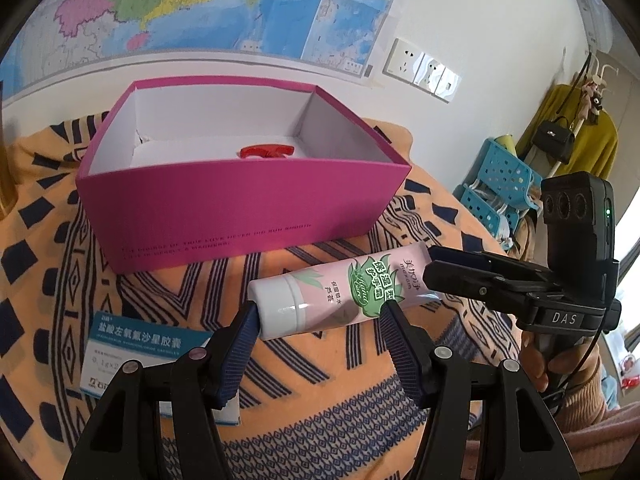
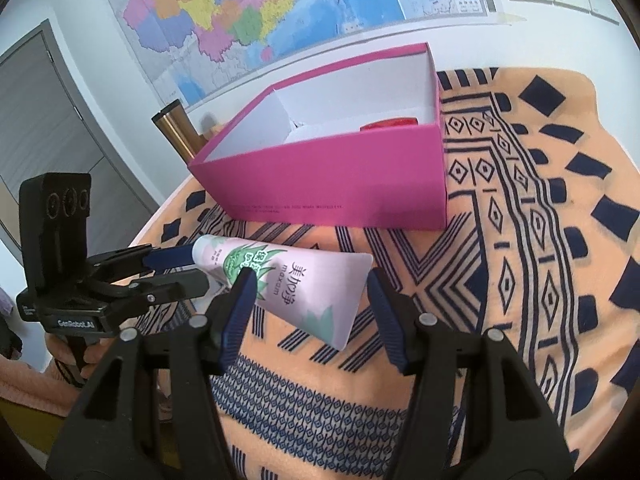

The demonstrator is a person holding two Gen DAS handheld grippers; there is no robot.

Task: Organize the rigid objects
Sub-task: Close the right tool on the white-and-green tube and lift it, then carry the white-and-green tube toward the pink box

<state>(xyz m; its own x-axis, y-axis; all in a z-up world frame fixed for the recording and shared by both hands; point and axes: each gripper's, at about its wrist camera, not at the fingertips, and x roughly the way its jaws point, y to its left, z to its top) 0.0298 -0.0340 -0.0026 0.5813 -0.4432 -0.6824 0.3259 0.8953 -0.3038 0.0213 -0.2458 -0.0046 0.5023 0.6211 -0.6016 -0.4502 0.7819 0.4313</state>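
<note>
A pink and white hand cream tube [image 1: 340,292] is held above the patterned cloth, in front of an open magenta box [image 1: 240,208]. My left gripper [image 1: 318,320] has its fingers around the cap end of the tube. My right gripper [image 2: 308,294] has its fingers around the flat crimped end [image 2: 320,300]. Both grippers sit on the tube from opposite sides. Each gripper shows in the other's view, the right one [image 1: 460,276] and the left one [image 2: 176,272]. A red object [image 1: 266,151] lies inside the box [image 2: 332,184].
A white and blue medicine box [image 1: 132,356] lies on the cloth at the left, partly under my left fingers. A gold cylinder [image 2: 176,130] stands behind the box. A wall with a map and sockets is behind. Blue baskets [image 1: 500,184] stand off the table to the right.
</note>
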